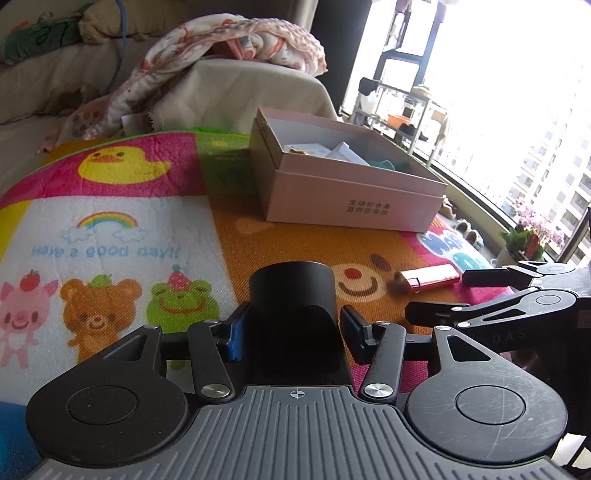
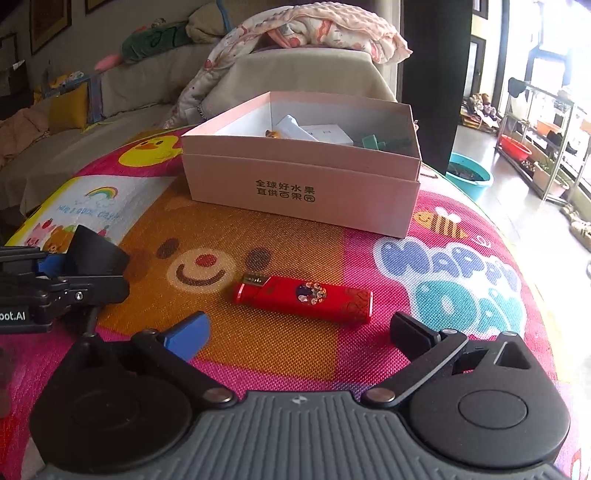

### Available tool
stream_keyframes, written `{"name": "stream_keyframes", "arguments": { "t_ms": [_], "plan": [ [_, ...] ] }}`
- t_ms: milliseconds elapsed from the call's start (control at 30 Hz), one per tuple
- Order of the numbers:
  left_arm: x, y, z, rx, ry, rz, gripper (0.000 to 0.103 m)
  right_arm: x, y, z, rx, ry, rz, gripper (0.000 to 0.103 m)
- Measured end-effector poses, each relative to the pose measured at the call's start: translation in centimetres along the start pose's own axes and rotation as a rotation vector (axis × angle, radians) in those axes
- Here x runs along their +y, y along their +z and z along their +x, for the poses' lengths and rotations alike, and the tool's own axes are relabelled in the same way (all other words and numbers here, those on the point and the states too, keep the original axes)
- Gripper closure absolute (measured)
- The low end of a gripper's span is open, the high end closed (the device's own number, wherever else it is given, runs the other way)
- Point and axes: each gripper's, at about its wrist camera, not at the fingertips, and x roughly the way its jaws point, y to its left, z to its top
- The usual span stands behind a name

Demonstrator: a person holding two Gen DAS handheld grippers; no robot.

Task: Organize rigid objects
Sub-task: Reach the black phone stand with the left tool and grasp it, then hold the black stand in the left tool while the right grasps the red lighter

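Observation:
My left gripper (image 1: pixel 293 332) is shut on a black cylinder (image 1: pixel 293 295), held just above the cartoon play mat; it also shows in the right wrist view (image 2: pixel 94 254). A red lighter (image 2: pixel 303 298) lies on the mat, also seen in the left wrist view (image 1: pixel 430 277). My right gripper (image 2: pixel 299 332) is open, its fingers spread just short of the lighter, on either side. An open pink cardboard box (image 2: pixel 303 192) stands beyond, holding white boxes and green pieces; it also shows in the left wrist view (image 1: pixel 351 199).
The colourful mat (image 2: pixel 258 354) covers a table. A sofa with a rumpled blanket (image 2: pixel 314 33) lies behind the box. A teal basin (image 2: pixel 469 177) and metal shelves (image 2: pixel 546 140) stand on the floor at right, by the window.

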Motion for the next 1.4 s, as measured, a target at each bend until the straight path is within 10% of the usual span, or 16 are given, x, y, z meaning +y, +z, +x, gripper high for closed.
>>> {"name": "stream_keyframes", "arguments": {
  "t_ms": [1400],
  "plan": [
    [-1.2,-1.1,-1.2,-0.013,-0.002,0.060,0.047,0.3,-0.7,-2.9,-0.081,-0.054,0.014,0.021]
  ]
}}
